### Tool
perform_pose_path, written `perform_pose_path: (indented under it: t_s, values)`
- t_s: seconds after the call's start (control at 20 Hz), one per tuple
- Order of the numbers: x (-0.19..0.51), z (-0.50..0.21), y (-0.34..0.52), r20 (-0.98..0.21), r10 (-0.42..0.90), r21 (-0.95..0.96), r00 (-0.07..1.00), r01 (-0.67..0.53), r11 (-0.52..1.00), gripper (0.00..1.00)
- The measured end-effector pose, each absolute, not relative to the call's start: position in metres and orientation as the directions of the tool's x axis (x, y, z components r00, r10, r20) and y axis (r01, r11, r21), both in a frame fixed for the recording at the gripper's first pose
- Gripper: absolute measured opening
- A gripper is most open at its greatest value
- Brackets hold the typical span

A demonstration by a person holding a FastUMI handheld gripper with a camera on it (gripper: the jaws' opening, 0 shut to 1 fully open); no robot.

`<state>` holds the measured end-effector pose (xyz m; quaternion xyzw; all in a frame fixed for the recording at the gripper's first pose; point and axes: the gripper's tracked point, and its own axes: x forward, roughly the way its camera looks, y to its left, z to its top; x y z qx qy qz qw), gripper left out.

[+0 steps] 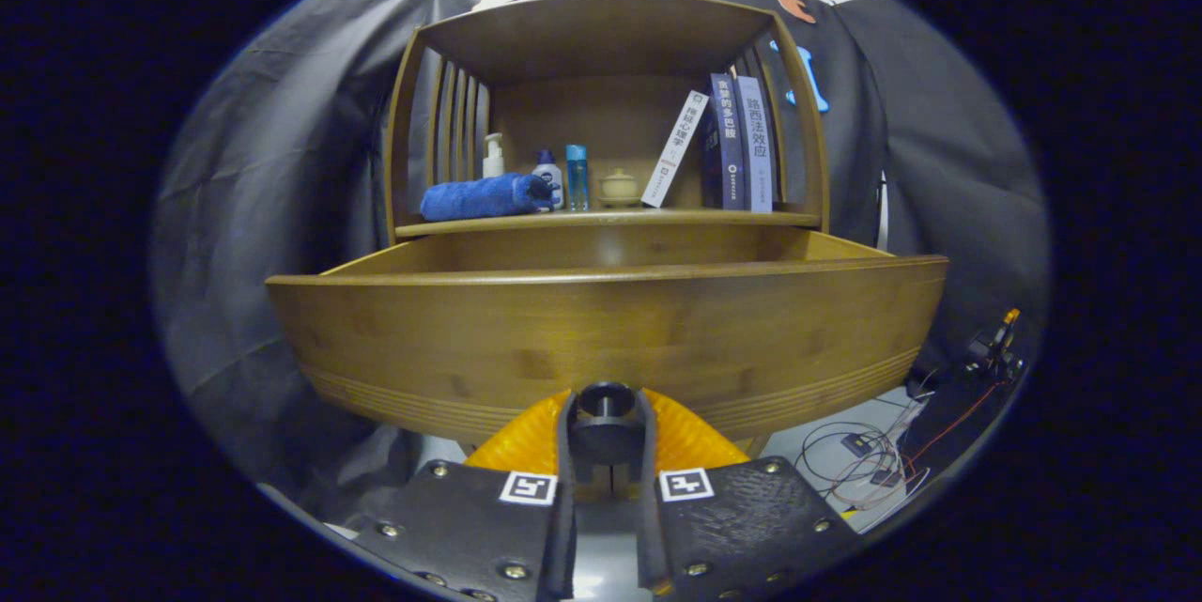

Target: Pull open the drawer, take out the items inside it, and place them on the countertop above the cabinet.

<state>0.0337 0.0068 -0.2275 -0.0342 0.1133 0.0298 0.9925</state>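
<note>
The jaws (606, 428) are closed on the dark round knob (604, 416) at the bottom middle of the drawer front (601, 339), one finger pressing on each side of it. This hold makes sense for pulling, because the knob is the only part of the front that sticks out, and a grip on its two sides lets the person draw the drawer straight toward the camera. The drawer (601, 250) stands out well from the cabinet, so I judge that the opening step is nearly finished or finished. From this low angle its inside is hidden behind the tall front, so I cannot tell which items lie in it.

The surface (601, 220) above the drawer, at 12 o'clock from the knob, is where the items must go. It already carries several things. A rolled blue towel (484, 196) lies toward 11 o'clock, and just beside it stand a white pump bottle (493, 154), a small bottle with a blue cap (547, 174) and a slim light blue bottle (576, 177). A small lidded pot (618, 186) sits near the middle. Toward 1 o'clock some books (742, 146) stand upright, with one white book (675, 149) leaning against them. Free room seems to remain along the front edge.

Black cloth (272, 208) hangs around the cabinet. Thin cables (869, 456) lie on the pale floor at 4 o'clock.
</note>
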Motion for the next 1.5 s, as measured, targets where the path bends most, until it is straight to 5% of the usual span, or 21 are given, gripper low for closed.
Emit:
perform_pose_path:
  t_s: [0.3,0.65,0.95,1.3,1.5]
  values:
    - [0.028,-0.230,0.006,-0.252,0.049,-0.056,0.966,-0.065,0.996,0.26]
    - [0.034,-0.158,0.001,-0.155,0.018,-0.062,0.988,-0.028,0.998,0.77]
    - [0.036,-0.130,0.014,-0.225,0.046,-0.090,0.973,-0.068,0.994,0.95]
    - [0.082,-0.090,0.025,-0.236,0.014,-0.131,0.972,-0.046,0.990,0.95]
    - [0.119,-0.134,0.030,-0.460,-0.009,-0.062,0.888,-0.022,0.998,0.95]
